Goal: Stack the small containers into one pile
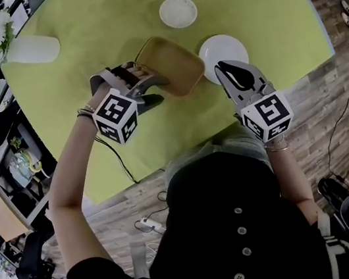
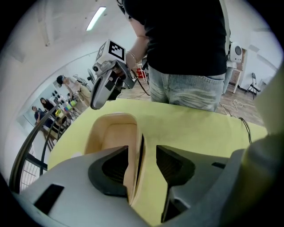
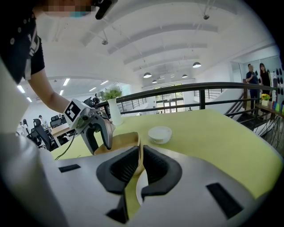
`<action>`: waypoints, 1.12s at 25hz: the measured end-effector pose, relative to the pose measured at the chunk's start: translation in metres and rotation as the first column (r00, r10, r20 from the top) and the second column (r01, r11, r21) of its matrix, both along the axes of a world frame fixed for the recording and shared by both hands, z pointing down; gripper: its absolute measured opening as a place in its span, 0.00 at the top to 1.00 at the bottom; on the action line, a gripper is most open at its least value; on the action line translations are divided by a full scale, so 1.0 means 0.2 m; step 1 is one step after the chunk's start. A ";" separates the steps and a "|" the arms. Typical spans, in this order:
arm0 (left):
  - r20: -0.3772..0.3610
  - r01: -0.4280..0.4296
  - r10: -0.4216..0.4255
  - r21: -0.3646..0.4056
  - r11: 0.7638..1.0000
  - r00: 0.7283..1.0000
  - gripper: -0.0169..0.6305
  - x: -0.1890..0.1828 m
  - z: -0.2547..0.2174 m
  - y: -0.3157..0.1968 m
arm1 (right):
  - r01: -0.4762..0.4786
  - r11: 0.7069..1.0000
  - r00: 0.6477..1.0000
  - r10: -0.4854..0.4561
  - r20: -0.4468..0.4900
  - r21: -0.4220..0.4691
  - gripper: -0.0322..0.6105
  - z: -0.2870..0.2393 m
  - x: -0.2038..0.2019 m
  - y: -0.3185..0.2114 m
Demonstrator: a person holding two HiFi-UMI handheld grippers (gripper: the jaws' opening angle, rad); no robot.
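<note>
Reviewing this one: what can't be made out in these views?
- White dish: head view, near edge under the right claw; whether the tan tray touches it is unclear.
- Tray's underside: every view, hidden by the tray itself.
- Left claw: head view, pads hidden behind its own body.
- Background people: both gripper views, too small.

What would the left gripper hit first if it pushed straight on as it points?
The tray: its wall already stands between the left gripper's open jaws, so it would likely seat deeper; the table lies just beyond.
</note>
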State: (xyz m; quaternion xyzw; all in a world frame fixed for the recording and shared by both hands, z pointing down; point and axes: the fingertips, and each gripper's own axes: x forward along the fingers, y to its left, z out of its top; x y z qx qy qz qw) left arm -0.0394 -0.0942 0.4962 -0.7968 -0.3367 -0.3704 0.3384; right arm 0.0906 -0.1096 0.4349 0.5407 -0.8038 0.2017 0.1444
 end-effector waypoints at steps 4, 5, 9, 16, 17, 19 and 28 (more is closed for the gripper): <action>-0.002 0.093 -0.093 -0.028 0.995 0.996 0.59 0.02 -0.03 -0.01 | 0.016 1.000 1.000 -0.016 -0.001 0.011 0.90 -0.02 -0.01 0.00; -0.011 0.130 -0.131 -0.044 0.990 0.991 0.58 0.04 -0.05 -0.01 | 0.021 1.000 1.000 -0.021 -0.001 0.014 0.90 -0.03 -0.01 0.00; -0.060 0.301 -0.315 -0.166 0.939 0.947 0.60 0.10 -0.17 -0.02 | 0.052 0.998 0.999 -0.052 0.000 0.020 0.90 -0.04 -0.02 0.00; -0.126 0.514 -0.590 -0.372 0.773 0.797 0.72 0.16 -0.35 -0.03 | 0.177 0.984 0.984 -0.177 -0.006 0.021 0.86 -0.07 -0.12 -0.02; -0.128 0.534 -0.619 -0.391 0.749 0.775 0.75 0.16 -0.36 -0.03 | 0.197 0.980 0.980 -0.197 -0.008 0.015 0.84 -0.07 -0.14 -0.02; -0.133 0.570 -0.672 -0.427 0.702 0.728 0.82 0.16 -0.39 -0.03 | 0.230 0.973 0.973 -0.230 -0.011 0.007 0.83 -0.06 -0.17 -0.02; -0.158 0.655 -0.849 -0.572 0.494 0.504 0.96 0.21 -0.44 -0.04 | 0.326 0.945 0.945 -0.327 -0.025 -0.038 0.82 0.00 -0.22 0.00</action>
